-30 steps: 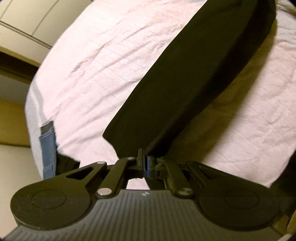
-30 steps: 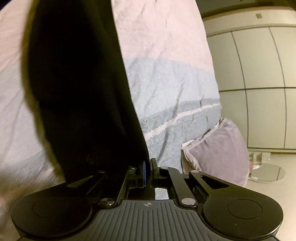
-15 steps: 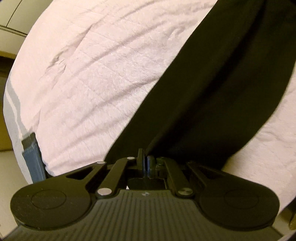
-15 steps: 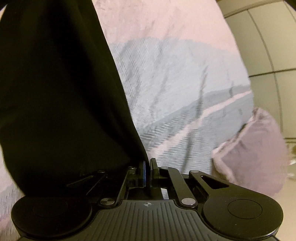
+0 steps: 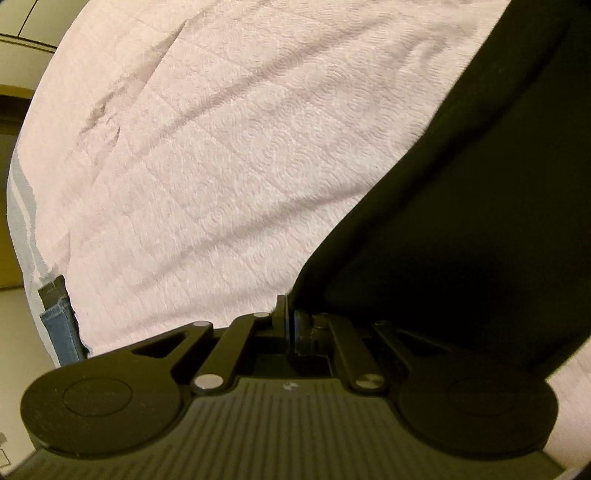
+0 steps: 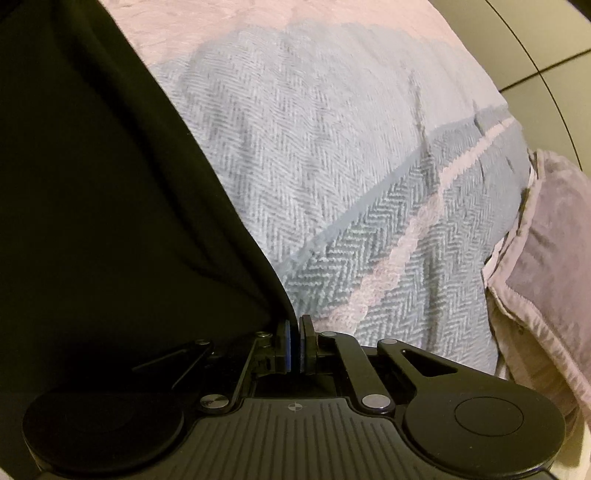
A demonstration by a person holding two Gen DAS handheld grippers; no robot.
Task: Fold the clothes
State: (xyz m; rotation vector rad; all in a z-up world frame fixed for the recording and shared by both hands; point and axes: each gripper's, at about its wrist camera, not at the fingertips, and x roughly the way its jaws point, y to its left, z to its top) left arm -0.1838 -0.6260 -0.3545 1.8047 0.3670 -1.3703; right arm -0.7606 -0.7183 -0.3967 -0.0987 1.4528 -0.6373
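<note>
A black garment (image 5: pixel 461 206) stretches from my left gripper (image 5: pixel 290 314) up to the right over the pink quilted bedspread (image 5: pixel 221 147). The left gripper is shut on its edge. In the right wrist view the same black garment (image 6: pixel 110 203) fills the left side, and my right gripper (image 6: pixel 295 332) is shut on its edge close above the bed. Both grippers are low over the bed surface.
A blue-grey herringbone blanket (image 6: pixel 351 184) with a pale stripe lies on the bed. A mauve pillow (image 6: pixel 546 251) lies at the right. Blue denim (image 5: pixel 61 328) hangs at the bed's left edge. Cupboard doors (image 6: pixel 546 33) stand behind.
Both grippers have dropped closer to the bed with the black garment still held. The garment now lies lower and spreads wider over the bedspread.
</note>
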